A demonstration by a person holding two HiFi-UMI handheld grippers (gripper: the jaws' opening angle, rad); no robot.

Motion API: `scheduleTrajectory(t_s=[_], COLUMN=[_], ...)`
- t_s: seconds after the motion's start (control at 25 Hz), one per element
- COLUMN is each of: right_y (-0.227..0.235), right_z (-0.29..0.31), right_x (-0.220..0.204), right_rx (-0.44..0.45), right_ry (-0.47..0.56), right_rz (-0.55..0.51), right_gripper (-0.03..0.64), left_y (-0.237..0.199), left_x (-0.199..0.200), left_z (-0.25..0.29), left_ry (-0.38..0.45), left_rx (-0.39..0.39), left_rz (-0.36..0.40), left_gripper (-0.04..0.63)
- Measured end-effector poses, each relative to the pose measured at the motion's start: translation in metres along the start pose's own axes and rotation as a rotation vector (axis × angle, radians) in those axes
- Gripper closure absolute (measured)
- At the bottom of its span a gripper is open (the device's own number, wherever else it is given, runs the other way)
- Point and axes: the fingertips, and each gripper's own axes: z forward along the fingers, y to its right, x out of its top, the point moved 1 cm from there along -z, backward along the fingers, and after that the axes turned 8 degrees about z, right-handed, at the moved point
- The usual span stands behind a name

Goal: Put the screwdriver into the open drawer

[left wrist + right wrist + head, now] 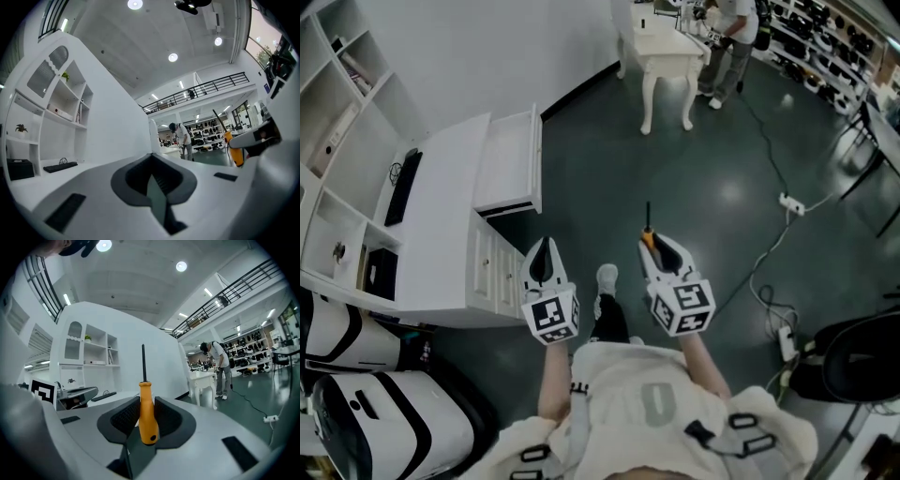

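Observation:
The screwdriver (147, 416) has an orange handle and a thin black shaft. It stands upright between the pads of my right gripper (146, 404), which is shut on the handle. In the head view the screwdriver (648, 230) points away from me over the dark floor, held by the right gripper (654, 242). The open drawer (511, 159) juts from the white desk (441, 225), ahead and to the left of both grippers. My left gripper (546, 246) is held near the desk's front, shut and with nothing in it (151, 164). Its view also catches the orange handle (233, 150) at the right.
A black keyboard (401, 187) lies on the desk, with white shelves (337, 141) behind it. A small white table (666, 56) and a person (733, 37) are farther off. A power strip (792, 204) with cables lies on the floor at right, beside a black chair (862, 361).

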Motion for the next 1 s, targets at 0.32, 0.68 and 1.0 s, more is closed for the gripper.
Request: scheduleTrajectory(t_s=[0.32, 0.68, 1.0], right_y=[0.020, 0.045, 0.042], right_z=[0.054, 0.152, 0.271], right_x=[0.049, 0.058, 0.084], right_rx=[-0.017, -0.015, 0.013], right_ry=[0.075, 0.029, -0.012], right_rz=[-0.088, -0.071, -0.051], right_gripper=[0.523, 0.523, 0.523], left_y=[-0.025, -0.029, -0.075], left_x=[0.016, 0.010, 0.013], left_z=[0.087, 0.185, 0.290], left_ry=[0.070, 0.077, 0.082], left_rx=[0.021, -0.024, -0.047], left_rz=[-0.023, -0.030, -0.009], left_gripper=[0.591, 0.591, 0.591])
